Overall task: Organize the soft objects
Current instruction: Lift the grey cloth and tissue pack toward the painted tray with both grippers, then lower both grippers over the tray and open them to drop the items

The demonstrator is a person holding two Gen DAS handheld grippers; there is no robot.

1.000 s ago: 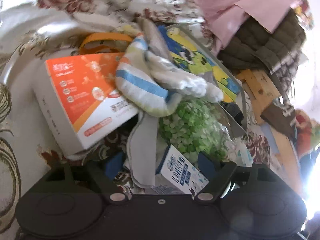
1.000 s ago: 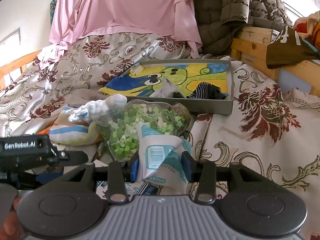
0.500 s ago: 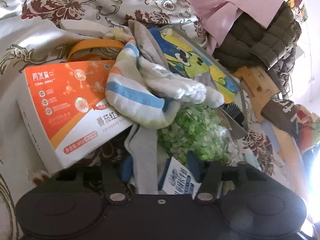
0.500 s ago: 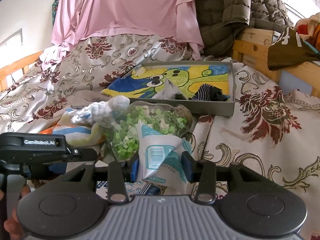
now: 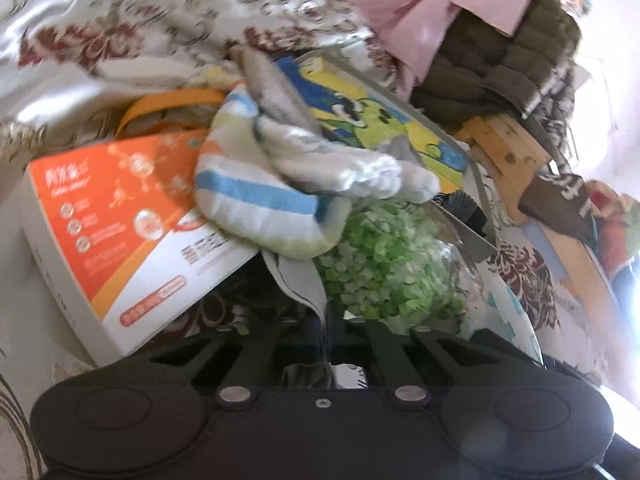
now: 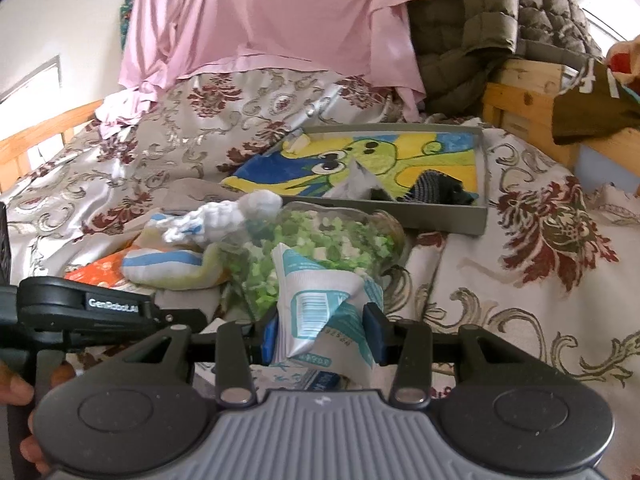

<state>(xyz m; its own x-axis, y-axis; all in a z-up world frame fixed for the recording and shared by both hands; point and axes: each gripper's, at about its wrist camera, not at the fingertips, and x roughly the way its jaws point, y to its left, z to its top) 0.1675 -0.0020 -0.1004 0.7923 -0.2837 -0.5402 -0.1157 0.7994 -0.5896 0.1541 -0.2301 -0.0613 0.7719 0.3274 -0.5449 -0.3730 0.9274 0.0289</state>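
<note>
A pile lies on the floral bedspread. My left gripper (image 5: 326, 320) is shut on a grey cloth strip (image 5: 300, 280) that hangs from under a striped sock (image 5: 256, 204) and a white knit sock (image 5: 340, 164). A clear bag of green pieces (image 5: 388, 264) lies to the right of it. My right gripper (image 6: 322, 332) is shut on a crumpled white-and-teal packet (image 6: 320, 304), in front of the green bag (image 6: 316, 240). The grey tray (image 6: 484, 184) with a cartoon picture holds a dark sock (image 6: 436, 190) and a grey cloth (image 6: 356, 184).
An orange-and-white box (image 5: 116, 236) lies at the left of the pile. A pink sheet (image 6: 280, 20) and an olive quilted jacket (image 6: 500, 20) hang behind. A wooden bed frame (image 6: 528, 96) stands at the right. The left gripper's body (image 6: 100, 308) shows in the right wrist view.
My left gripper has closed from wide open onto the grey cloth strip and moved in closer to the pile. My right gripper has kept still, shut on the packet.
</note>
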